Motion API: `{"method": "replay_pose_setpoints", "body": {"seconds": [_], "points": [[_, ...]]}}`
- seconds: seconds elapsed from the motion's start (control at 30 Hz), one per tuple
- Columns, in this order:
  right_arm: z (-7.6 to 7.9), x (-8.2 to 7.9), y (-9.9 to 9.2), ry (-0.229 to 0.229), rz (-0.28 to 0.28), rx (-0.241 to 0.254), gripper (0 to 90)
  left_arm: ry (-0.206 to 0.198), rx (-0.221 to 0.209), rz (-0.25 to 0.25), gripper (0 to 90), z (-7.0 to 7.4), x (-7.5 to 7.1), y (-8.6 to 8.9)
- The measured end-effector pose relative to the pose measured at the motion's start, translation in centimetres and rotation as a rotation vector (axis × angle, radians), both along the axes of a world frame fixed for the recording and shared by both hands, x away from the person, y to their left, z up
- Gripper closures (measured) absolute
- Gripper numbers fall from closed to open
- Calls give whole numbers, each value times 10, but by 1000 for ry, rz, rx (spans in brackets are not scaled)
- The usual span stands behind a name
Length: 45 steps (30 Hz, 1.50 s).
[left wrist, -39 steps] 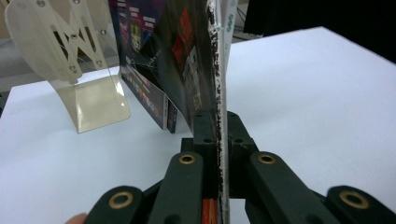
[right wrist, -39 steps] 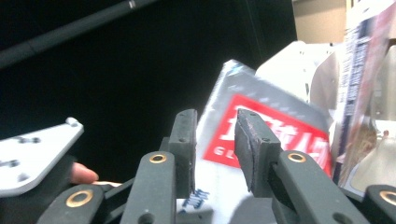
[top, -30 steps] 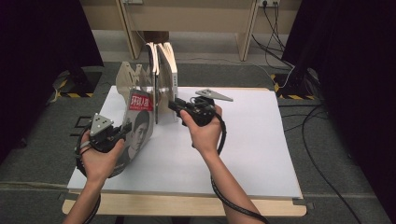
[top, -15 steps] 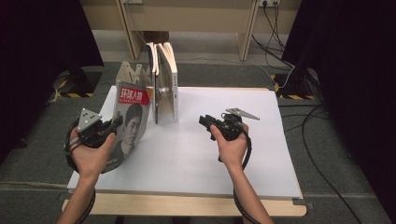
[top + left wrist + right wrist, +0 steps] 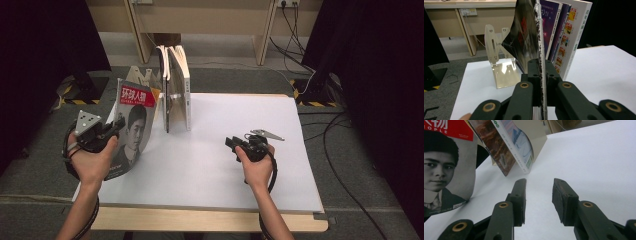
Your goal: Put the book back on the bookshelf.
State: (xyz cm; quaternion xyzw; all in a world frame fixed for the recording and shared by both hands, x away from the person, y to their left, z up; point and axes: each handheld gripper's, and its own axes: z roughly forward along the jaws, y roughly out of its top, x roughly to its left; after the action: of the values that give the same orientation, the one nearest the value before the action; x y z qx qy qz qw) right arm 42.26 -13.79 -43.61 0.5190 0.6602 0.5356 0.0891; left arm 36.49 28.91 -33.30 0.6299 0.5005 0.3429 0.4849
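Gripping a magazine [image 5: 131,131] by its edge: left gripper [image 5: 107,134], left-centre of the high view, jaws closed flat on the thin pages. Magazine held upright and tilted, red title band at top, black-and-white portrait on the cover, lower corner down near the left edge of the white table top [image 5: 300,165]. Seen edge-on in the left gripper view, magazine [image 5: 529,42] rising from between the two black jaws up to the top of the frame, worn spine facing the camera. Behind it, upper right of that frame: upright books [image 5: 564,37], leaning slightly. To the left there, a pale wooden bookend [image 5: 499,62], standing on the table, not touching the magazine.

High view, upper centre: same books [image 5: 177,90] standing upright at the far edge of the table, bookend [image 5: 142,80] just left of them and partly hidden by the magazine cover.

Right gripper [image 5: 231,144], centre-right of the high view, low over bare table, well apart from books and magazine. Jaws parted and just been opening wider; nothing between them. Right gripper view: both pads standing apart over plain white surface, magazine cover [image 5: 446,167] at far left of frame, books [image 5: 509,147] at upper centre, leaning.

Right hand [image 5: 257,165] wrapped around the gripper body, cable looping below the wrist.
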Motion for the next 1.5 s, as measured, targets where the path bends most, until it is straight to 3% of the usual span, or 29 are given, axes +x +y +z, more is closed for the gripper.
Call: {"method": "replay_pose_setpoints", "body": {"seconds": [0.17,0.43,0.5,0.73,1.5], "points": [[-2,-1,0,-18,2,-12,631,-1,1,2,859,1,1,1],[5,-6,3,-102,1,-43,612,-10,-9,16,859,4,4,5],[4,-9,4,-105,-4,-33,612,-7,-12,18,859,5,6,6],[-7,-13,8,-87,14,-42,608,-15,-15,25,859,7,10,8],[-10,-14,-1,-80,-8,-34,606,-45,-52,93,859,10,42,5]]}}
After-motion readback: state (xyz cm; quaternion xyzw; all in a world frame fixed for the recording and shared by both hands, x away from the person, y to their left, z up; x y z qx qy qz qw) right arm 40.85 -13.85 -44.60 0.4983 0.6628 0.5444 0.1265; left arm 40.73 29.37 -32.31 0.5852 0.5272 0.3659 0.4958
